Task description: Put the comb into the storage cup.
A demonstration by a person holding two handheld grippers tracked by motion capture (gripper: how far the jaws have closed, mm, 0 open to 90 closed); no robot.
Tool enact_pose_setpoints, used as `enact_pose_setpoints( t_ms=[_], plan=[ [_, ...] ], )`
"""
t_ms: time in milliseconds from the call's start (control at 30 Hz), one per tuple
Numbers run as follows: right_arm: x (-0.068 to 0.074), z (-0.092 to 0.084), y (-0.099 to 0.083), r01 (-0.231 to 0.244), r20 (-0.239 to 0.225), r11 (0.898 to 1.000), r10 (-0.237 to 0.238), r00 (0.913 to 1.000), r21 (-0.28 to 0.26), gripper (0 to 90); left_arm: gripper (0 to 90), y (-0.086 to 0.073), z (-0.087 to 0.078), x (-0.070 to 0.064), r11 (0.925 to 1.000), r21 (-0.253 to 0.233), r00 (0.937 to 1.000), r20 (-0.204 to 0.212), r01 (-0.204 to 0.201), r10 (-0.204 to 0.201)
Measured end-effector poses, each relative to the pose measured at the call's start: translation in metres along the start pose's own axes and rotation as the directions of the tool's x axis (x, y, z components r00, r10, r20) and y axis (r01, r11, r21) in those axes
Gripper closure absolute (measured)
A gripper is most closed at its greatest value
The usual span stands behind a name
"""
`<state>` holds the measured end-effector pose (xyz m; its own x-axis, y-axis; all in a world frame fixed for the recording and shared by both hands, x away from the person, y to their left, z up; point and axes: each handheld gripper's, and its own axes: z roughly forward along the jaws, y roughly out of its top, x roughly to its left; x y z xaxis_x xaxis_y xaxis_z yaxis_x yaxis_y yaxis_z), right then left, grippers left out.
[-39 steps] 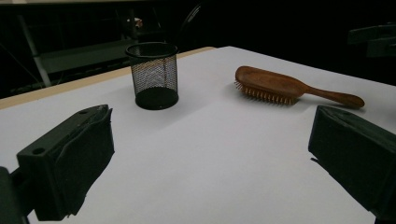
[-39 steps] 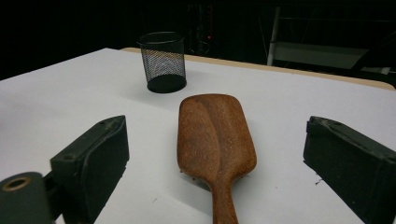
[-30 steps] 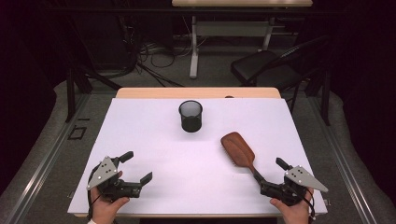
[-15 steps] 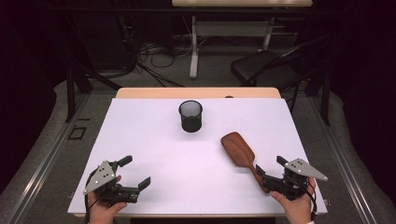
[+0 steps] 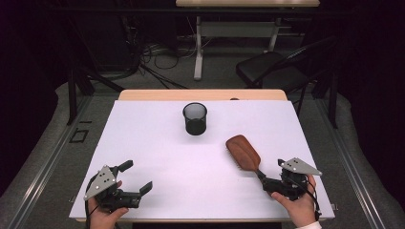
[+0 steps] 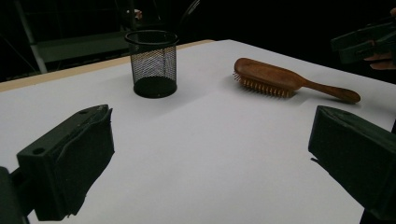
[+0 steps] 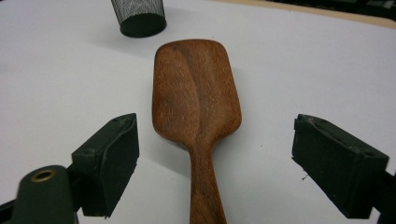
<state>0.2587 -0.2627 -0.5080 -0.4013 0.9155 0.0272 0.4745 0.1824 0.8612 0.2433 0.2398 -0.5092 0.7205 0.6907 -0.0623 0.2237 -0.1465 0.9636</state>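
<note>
Right tongs (image 7: pixel 215 163) are spread wide with the wooden hairbrush (image 7: pixel 196 98) lying bristles-down between them, its handle running toward the camera, neither pad touching it, jaws just been closing a bit. Black mesh cup (image 7: pixel 138 16) sits farther back on the white desk (image 7: pixel 303 60)

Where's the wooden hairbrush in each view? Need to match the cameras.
High view: hairbrush right of centre on the white table, handle running toward the right gripper.
Left gripper view: upper right, bristles down, handle pointing right.
Right gripper view: centre, back up, handle running down between the open jaws.
Shared landmark: black mesh cup, beyond the brush in all three.
</note>
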Motion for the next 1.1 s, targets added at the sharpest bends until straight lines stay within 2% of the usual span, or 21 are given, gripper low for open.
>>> enact_pose_setpoints(
  t_ms=[367, 567, 767, 900, 1000, 1100],
  plan=[
    [-0.004, 0.007, 0.007, -0.038, -0.008, 0.995, 0.038, 0.9992, 0.09, 15.4, 0.4, 0.0, 0.002, -0.002, 0.9999, 0.012, 1.0, -0.007, -0.006, 0.006],
    [-0.004, 0.011, 0.012, 0.015, -0.019, 0.985, -0.012, 0.9997, 0.172, 15.4, 0.4, 0.0, 0.001, -0.004, 0.9999, 0.012, 0.9999, -0.011, -0.012, 0.012],
    [-0.006, 0.017, 0.014, 0.012, -0.05, 0.975, -0.001, 0.9987, 0.22, 15.3, 0.4, -0.001, 0.002, -0.004, 0.9997, 0.022, 0.9998, -0.012, -0.013, 0.013],
    [-0.006, 0.024, 0.017, 0.03, -0.058, 0.956, -0.013, 0.9982, 0.29, 15.3, 0.4, -0.001, 0.002, -0.004, 0.9996, 0.025, 0.9998, -0.014, -0.012, 0.013],
    [-0.006, 0.028, 0.019, 0.057, -0.057, 0.945, -0.041, 0.9975, 0.322, 15.3, 0.4, -0.001, 0.002, -0.004, 0.9994, 0.03, 0.9998, -0.014, -0.015, 0.015],
    [-0.005, 0.031, 0.022, 0.062, -0.063, 0.934, -0.043, 0.9971, 0.352, 15.3, 0.4, -0.001, 0.003, -0.004, 0.9994, 0.031, 0.9998, -0.012, -0.017, 0.017]
  ],
)
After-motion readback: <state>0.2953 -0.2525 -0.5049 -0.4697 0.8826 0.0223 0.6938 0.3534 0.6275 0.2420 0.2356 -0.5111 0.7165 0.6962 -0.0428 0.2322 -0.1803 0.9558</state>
